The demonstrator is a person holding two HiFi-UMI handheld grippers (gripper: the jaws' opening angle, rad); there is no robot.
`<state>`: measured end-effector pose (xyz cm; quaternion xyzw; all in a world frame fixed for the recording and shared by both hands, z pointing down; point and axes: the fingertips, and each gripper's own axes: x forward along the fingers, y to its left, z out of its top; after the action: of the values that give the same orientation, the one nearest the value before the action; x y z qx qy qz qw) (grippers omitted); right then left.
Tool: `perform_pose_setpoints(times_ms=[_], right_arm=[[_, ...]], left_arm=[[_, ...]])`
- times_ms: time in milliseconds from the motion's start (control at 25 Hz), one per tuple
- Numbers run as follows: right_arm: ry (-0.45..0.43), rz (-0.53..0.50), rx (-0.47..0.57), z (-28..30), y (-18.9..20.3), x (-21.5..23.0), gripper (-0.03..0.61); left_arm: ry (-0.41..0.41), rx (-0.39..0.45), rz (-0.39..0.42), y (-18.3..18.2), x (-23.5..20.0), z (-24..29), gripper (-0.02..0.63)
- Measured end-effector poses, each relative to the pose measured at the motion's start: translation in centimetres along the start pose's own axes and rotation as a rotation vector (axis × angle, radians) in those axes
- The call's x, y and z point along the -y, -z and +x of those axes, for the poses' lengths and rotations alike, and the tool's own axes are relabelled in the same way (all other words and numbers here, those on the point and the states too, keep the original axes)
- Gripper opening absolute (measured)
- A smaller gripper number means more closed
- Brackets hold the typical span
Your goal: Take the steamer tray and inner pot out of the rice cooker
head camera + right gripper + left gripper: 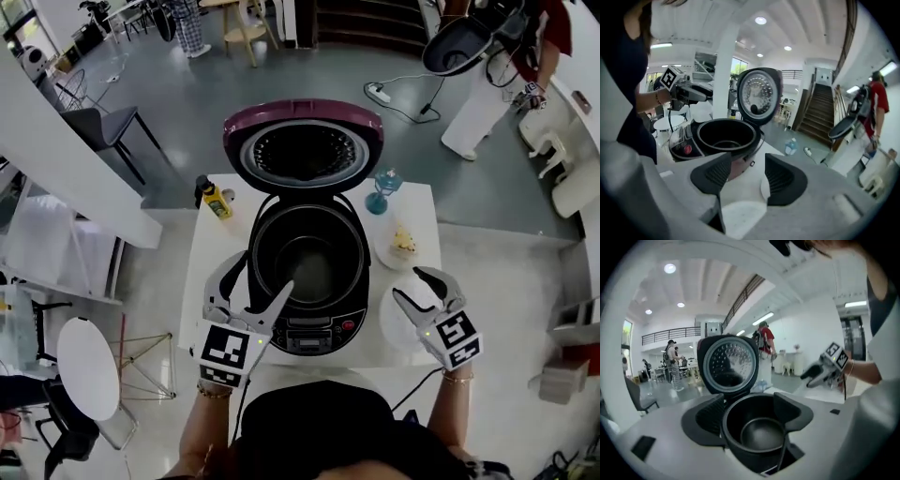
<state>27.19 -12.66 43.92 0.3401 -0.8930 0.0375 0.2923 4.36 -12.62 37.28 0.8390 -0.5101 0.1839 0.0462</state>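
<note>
The rice cooker [314,323] stands open on a white table [211,272], its purple-rimmed lid [303,141] raised at the back. The dark inner pot [309,258] sits inside it and looks bare; I see no steamer tray. My left gripper [261,274] hovers at the cooker's front left, open, one fingertip over the rim. In the left gripper view the pot [761,432] shows between the spread jaws, untouched. My right gripper [408,281] is open to the right of the cooker, above a white plate [396,328], holding nothing.
A yellow bottle [217,201] stands at the table's back left, a blue glass [380,192] at the back right, and a plate with food [403,246] beside the cooker. A person [506,66] stands beyond the table at the far right. Chairs [103,127] stand to the left.
</note>
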Motion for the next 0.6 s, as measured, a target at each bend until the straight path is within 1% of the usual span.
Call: perform_pose_setpoints(times_ms=[40, 80, 120, 200, 240, 320, 360, 400, 480, 560, 600], right_arm=[[-0.008, -0.029, -0.002, 1.7, -1.5, -0.8, 0.229], [-0.015, -0.042, -0.01, 3.5, -2.5, -1.5, 0.229], [-0.018, -0.04, -0.026, 5.0, -3.2, -1.9, 0.229], [-0.002, -0.004, -0.063, 7.6, -3.9, -2.0, 0.229], [0.012, 0.027, -0.081, 8.4, -4.2, -1.7, 0.229], [0.043, 0.086, -0.121, 9.8, -4.5, -1.0, 0.229], [0.059, 0.098, -0.152, 10.5, -4.5, -0.7, 0.229], [0.081, 0.089, -0.19, 11.3, -4.5, -0.4, 0.229], [0.145, 0.005, -0.28, 12.8, -4.3, 0.3, 0.23], [0.207, -0.104, -0.387, 14.1, -3.7, 0.9, 0.231], [0.221, -0.142, -0.44, 14.7, -3.2, 1.1, 0.235]], left_arm=[[-0.018, -0.064, 0.029, 1.4, -0.9, 0.7, 0.319], [-0.021, -0.131, 0.042, 2.9, -1.6, 1.4, 0.322], [-0.009, -0.197, 0.043, 4.3, -2.0, 2.1, 0.322], [0.042, -0.307, 0.027, 6.9, -2.3, 3.4, 0.324], [0.063, -0.346, 0.021, 7.9, -2.5, 3.9, 0.324], [0.073, -0.4, 0.025, 9.1, -3.3, 4.9, 0.324], [0.065, -0.42, 0.033, 9.6, -3.9, 5.4, 0.324], [0.054, -0.439, 0.046, 9.9, -4.5, 5.9, 0.324], [0.025, -0.48, 0.098, 10.4, -5.7, 6.9, 0.324], [0.003, -0.528, 0.186, 10.9, -6.4, 8.1, 0.324], [0.001, -0.551, 0.226, 11.1, -6.5, 8.7, 0.324]])
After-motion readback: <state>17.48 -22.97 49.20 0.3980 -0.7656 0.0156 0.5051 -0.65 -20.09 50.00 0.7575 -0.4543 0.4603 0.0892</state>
